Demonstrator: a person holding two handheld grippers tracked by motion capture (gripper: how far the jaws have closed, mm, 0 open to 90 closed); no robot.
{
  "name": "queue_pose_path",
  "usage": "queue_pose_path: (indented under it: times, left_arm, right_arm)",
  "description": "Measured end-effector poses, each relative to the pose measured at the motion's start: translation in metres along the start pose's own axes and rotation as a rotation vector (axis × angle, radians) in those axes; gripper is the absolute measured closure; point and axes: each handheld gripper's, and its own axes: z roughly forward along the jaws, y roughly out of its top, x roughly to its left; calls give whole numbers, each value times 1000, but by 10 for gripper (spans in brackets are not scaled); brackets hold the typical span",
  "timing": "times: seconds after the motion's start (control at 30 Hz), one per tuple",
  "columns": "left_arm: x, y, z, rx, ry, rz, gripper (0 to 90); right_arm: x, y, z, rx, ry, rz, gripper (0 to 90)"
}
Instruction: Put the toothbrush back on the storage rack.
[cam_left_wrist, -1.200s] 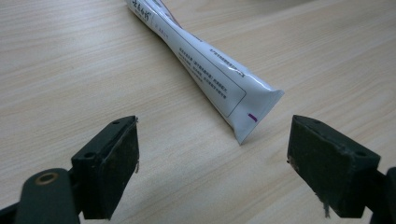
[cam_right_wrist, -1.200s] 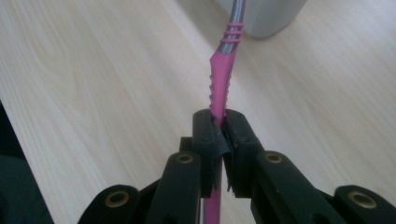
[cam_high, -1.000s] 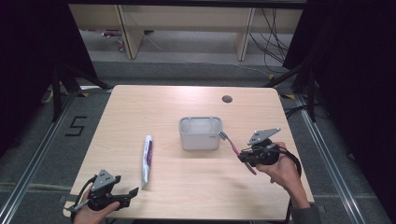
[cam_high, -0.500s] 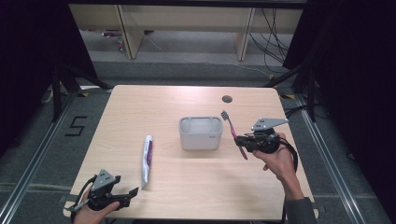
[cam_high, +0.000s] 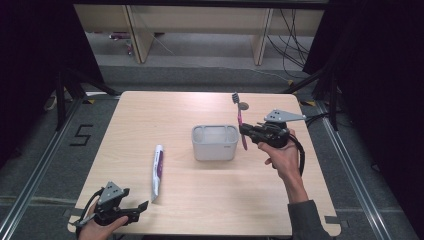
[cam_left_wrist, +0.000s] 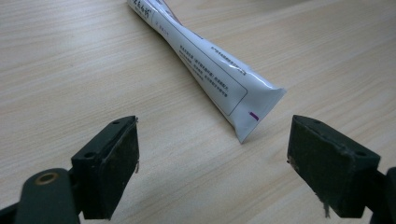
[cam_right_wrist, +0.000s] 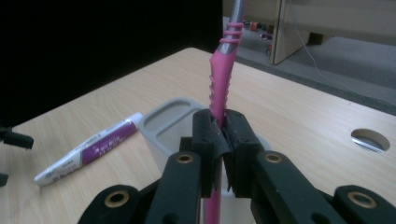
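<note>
One toothbrush (cam_right_wrist: 219, 79) between right tongs (cam_right_wrist: 219, 135) (upright)

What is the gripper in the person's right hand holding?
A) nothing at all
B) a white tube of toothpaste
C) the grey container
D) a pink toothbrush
D: the right gripper has its jaws clamped on the handle of the pink toothbrush, which stands nearly upright beside the grey container, while the toothpaste tube lies on the table.

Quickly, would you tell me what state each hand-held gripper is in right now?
Left hand-held gripper: open, holding nothing, near the white toothpaste tube.
Right hand-held gripper: closed on the pink toothbrush.
</note>
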Motion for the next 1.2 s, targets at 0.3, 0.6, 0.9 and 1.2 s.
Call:
queue_pose_path:
  times: [0.3, 0.6, 0.9, 1.2]
  left_arm:
    - [1, 0, 0, -2, -5, 0, 162]
    - [0, 0, 0, -4, -8, 3, 162]
    - [0, 0, 0, -11, -12, 0, 162]
    - [-1, 0, 1, -13, -16, -6, 162]
  right_arm:
    - [-3, 12, 18, -33, -8, 29, 841]
    - [-12, 20, 33, -54, -35, 56, 840]
    - [-20, 16, 50, -67, -58, 55, 840]
    - [-25, 6, 64, -45, -75, 71, 840]
